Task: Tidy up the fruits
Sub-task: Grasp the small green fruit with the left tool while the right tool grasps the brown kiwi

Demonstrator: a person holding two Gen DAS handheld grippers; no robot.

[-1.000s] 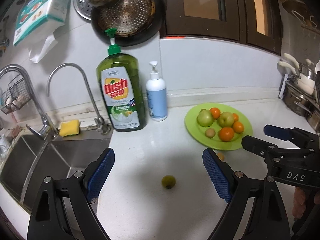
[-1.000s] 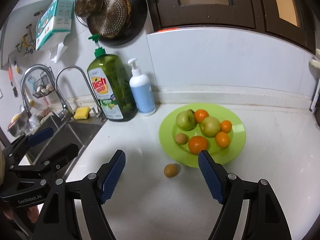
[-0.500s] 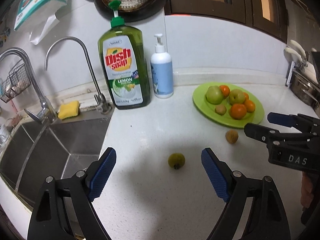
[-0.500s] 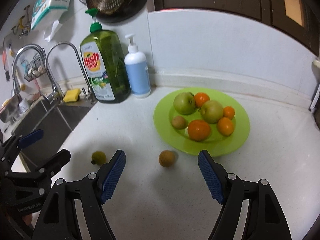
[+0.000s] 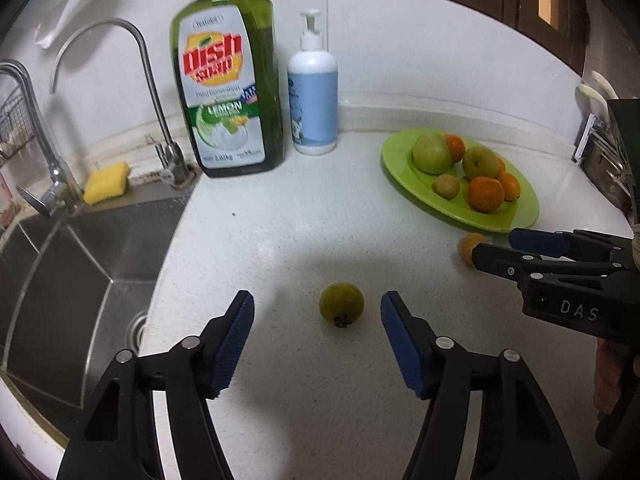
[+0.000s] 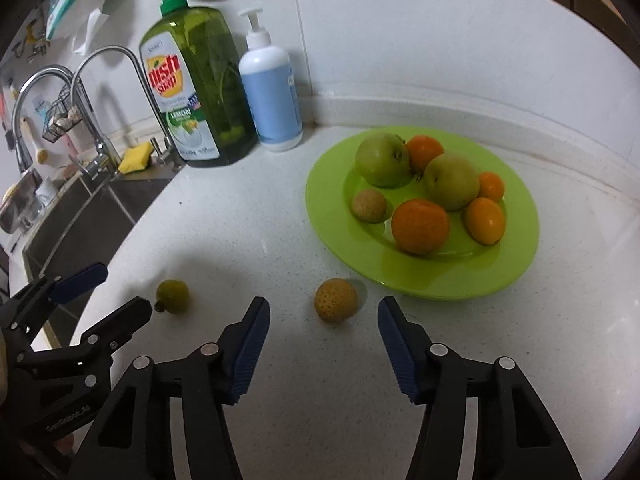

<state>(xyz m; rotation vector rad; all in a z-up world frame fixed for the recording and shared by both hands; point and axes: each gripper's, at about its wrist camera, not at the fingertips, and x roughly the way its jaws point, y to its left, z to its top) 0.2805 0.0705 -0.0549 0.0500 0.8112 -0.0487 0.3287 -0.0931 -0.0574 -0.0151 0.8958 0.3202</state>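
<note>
A small green fruit (image 5: 341, 304) lies loose on the white counter, just ahead of and between the fingers of my open left gripper (image 5: 317, 312); it also shows in the right wrist view (image 6: 173, 296). A small brown-orange fruit (image 6: 335, 300) lies loose in front of the plate, between the fingers of my open right gripper (image 6: 323, 320); in the left wrist view (image 5: 469, 245) the right gripper partly hides it. A green plate (image 6: 516, 256) holds two green apples, several oranges and a small brown fruit. Both grippers are empty.
A large dish soap bottle (image 5: 230, 80) and a white-blue pump bottle (image 5: 313, 92) stand at the back wall. A steel sink (image 5: 72, 264) with taps and a yellow sponge (image 5: 106, 188) lies to the left. A dish rack (image 5: 608, 160) sits at the far right.
Both grippers have moved down and forward toward the counter. The green fruit now sits between the left fingers and the brown-orange fruit between the right fingers. Both stay open.
</note>
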